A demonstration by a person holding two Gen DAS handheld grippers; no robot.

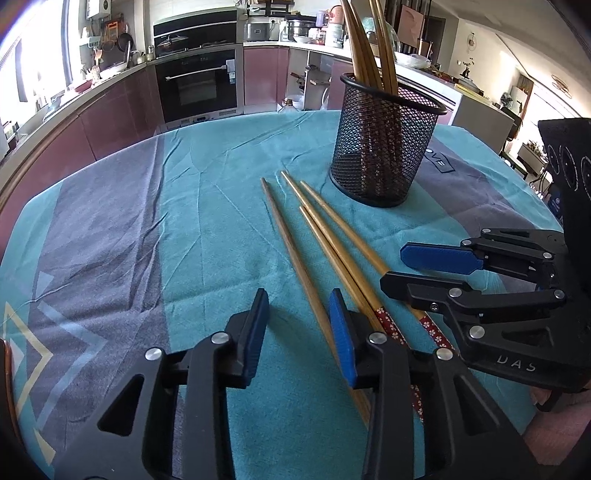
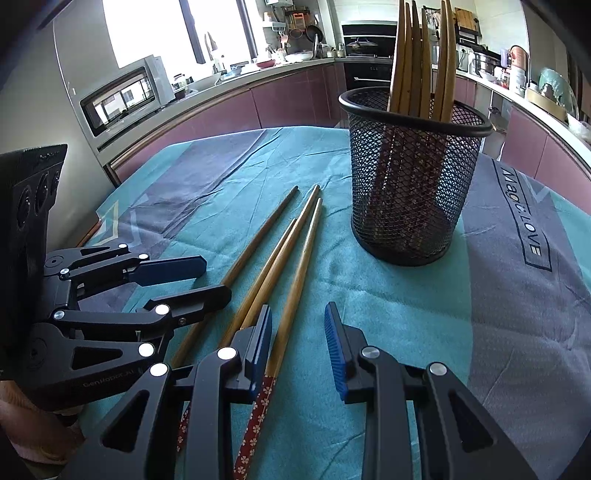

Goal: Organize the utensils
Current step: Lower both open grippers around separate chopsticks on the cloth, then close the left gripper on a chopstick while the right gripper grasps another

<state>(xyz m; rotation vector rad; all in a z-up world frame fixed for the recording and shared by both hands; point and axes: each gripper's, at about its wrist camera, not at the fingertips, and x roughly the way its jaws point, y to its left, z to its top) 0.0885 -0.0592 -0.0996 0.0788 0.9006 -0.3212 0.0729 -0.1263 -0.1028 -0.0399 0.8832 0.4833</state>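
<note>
**noodlefan:** So how do those four loose chopsticks (image 1: 321, 240) handle? They lie on the table (image 1: 207, 221) side by side, tips toward the mesh cup (image 1: 384, 144), with more chopsticks (image 1: 373, 44) already standing in it.

**gripgeek:** Light, stiff and thin, probably a bit slick on the lacquered wood. I'd pinch near the red flowered ends (image 2: 258, 413) (thicker there, and closest to both grippers). Risk is they roll or pivot once one end lifts, and two of them lie touching, so you might drag a neighbour along.

**noodlefan:** What are the fingers doing?

**gripgeek:** The left gripper (image 1: 299, 332) is released, with the leftmost stick running through the gap, pads clear of it. The right gripper (image 2: 299, 350) is released too, one stick just inside its left finger (image 2: 260, 350), not squeezed.

**noodlefan:** Surface?

**gripgeek:** A soft teal-and-grey cloth (image 2: 406, 314), creased, so the sticks sink in slightly and a low scoop is awkward. Behind it's a home kitchen: oven (image 1: 199, 85), maroon cabinets (image 1: 110, 107), a bright window (image 2: 162, 26).
</note>
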